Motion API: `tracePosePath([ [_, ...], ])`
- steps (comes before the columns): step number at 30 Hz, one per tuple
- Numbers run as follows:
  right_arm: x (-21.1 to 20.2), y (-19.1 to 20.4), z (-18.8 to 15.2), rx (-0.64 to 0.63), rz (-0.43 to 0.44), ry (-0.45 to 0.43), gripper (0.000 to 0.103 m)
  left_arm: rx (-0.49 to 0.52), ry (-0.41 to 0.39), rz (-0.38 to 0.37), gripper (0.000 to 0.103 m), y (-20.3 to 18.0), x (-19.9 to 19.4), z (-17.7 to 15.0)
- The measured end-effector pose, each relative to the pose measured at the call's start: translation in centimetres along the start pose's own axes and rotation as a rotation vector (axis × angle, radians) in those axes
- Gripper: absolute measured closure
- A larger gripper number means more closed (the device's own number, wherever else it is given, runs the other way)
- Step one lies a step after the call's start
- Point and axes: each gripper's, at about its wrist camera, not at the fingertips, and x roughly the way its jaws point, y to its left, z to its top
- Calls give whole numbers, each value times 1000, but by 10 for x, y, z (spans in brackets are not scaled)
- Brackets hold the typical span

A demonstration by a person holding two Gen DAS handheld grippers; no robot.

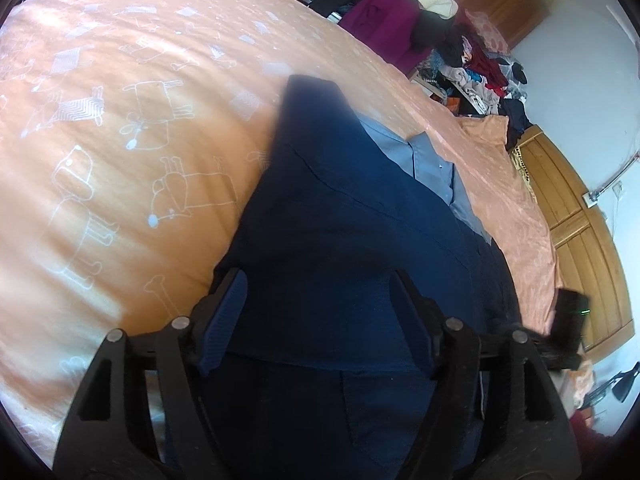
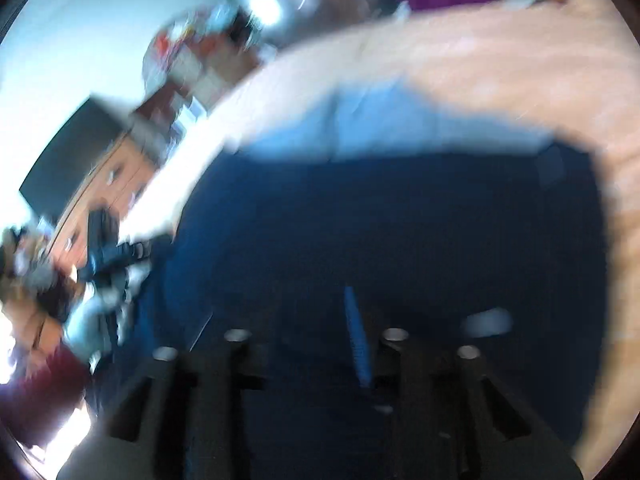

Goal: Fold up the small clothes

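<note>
A navy garment (image 1: 340,208) lies on an orange bedspread (image 1: 120,120), and a light blue part (image 1: 428,160) of it shows along its far right side. My left gripper (image 1: 320,320) is low over the near end of the garment. Its blue pads (image 1: 226,320) stand wide apart, with a broad band of navy cloth between them. The right wrist view is blurred. There the same navy garment (image 2: 400,220) fills the middle, with the light blue part (image 2: 360,120) beyond it. My right gripper (image 2: 316,340) hovers over it, parted, with one blue pad (image 2: 356,336) showing bare.
The bedspread (image 2: 520,60) runs on to the right of the garment. Behind the bed is a pile of mixed clothes (image 1: 480,68) with a purple garment (image 1: 380,20). A wooden cabinet (image 1: 580,240) stands at the right. A black device with a green light (image 1: 570,314) sits by the garment's right edge.
</note>
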Motion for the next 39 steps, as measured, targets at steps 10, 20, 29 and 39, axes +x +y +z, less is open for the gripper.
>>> tracePosePath([
  [10, -163, 35, -7, -27, -91, -227, 66, 9, -175, 122, 27, 4, -157, -11],
  [20, -404, 234, -108, -393, -582, -1019, 0, 265, -716, -7, 0, -116, -371, -108],
  [29, -330, 169, -200, -133, -330, -482, 4, 124, -74, -61, 8, -25, -258, -184],
  [39, -220, 47, -330, 201, -253, 105, 23, 73, 112, -23, 15, -13, -208, -225],
])
